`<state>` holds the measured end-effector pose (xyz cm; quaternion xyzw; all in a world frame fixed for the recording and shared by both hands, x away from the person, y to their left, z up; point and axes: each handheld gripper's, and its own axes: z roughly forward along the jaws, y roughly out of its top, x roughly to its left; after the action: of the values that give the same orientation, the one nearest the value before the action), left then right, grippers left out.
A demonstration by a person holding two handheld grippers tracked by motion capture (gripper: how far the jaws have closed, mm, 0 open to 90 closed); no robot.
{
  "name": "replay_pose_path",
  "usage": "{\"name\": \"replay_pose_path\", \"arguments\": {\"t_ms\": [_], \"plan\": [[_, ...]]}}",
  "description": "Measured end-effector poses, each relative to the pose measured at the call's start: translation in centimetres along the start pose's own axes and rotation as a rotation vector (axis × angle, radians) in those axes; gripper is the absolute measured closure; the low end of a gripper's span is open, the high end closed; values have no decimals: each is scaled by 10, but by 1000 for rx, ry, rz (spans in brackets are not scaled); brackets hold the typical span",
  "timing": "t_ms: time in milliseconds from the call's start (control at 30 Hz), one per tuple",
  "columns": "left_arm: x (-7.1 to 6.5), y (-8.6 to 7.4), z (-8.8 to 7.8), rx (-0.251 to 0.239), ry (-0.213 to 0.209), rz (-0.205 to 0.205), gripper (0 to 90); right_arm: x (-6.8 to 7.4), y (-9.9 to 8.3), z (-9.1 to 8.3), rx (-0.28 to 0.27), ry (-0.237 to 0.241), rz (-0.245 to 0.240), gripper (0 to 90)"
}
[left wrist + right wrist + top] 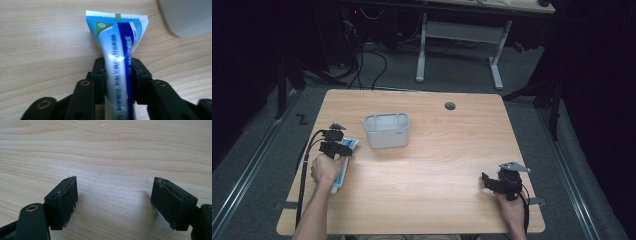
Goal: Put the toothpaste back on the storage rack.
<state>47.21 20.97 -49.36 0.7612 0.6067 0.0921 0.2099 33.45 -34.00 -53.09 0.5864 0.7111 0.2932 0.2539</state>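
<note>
The table (pixel 427 150) is evenly lit amid dark surroundings, while the tube (pixel 120 50) shows glare and near blur.

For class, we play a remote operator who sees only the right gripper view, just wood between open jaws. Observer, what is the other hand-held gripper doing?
Observer: The left hand-held gripper is shut on a blue and white toothpaste tube.
Operator: Which end sticks out?
Observer: The flat crimped end points away from the jaws.
Operator: Anything nearby?
Observer: A pale grey plastic basket stands on the wooden table, just beyond the tube.
Operator: And where is mine?
Observer: The right hand-held gripper sits near the table's front right corner.
</note>
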Motion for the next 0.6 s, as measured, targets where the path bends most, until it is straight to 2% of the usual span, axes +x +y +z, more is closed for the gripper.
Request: {"name": "replay_pose_path", "arguments": {"t_ms": [133,300,433,600], "plan": [[0,-2,-1,16,2,33,706,0,0,0,0,0,0,213],[0,-2,-4,8,-14,51,720,0,0,0,0,0,0,213],[2,-3,-12,-17,-18,48,723,0,0,0,0,0,0,213],[8,-6,-31,-77,-37,37,727,0,0,0,-1,1,-3,213]]}}
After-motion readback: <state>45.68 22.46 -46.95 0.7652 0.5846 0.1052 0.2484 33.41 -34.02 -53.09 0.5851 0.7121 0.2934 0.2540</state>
